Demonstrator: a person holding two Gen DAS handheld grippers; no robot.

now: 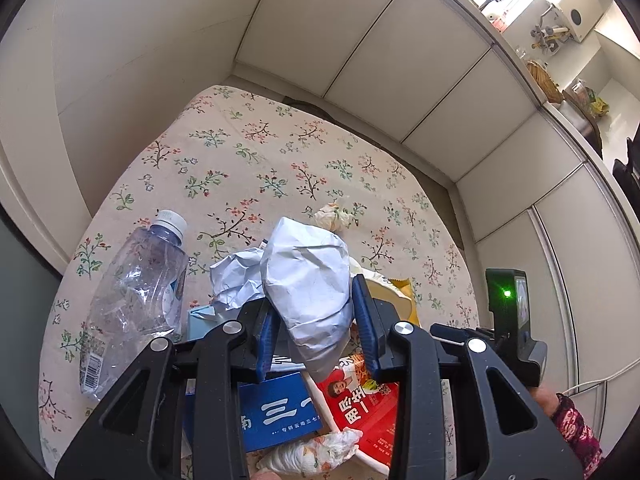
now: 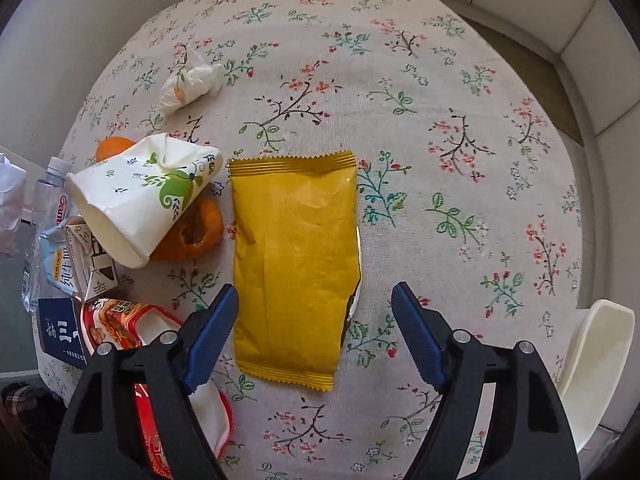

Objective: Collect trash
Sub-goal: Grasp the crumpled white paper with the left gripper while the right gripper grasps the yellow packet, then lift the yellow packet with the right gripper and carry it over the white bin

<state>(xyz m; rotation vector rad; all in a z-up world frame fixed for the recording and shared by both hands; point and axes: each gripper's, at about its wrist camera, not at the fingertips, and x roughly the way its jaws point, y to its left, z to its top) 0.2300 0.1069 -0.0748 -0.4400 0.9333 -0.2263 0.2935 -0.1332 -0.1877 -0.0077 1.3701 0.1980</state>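
Left tongs [image 1: 320,320] grip our paper wad [image 1: 308,280]; right tongs [image 2: 314,336], wide, should drop squarely astride the wrapper [image 2: 296,256] before we squeeze.

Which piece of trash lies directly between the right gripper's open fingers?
The yellow snack wrapper, flat on the floral tablecloth, lies between the right gripper. The crushed paper cup and red packet lie off to its left.
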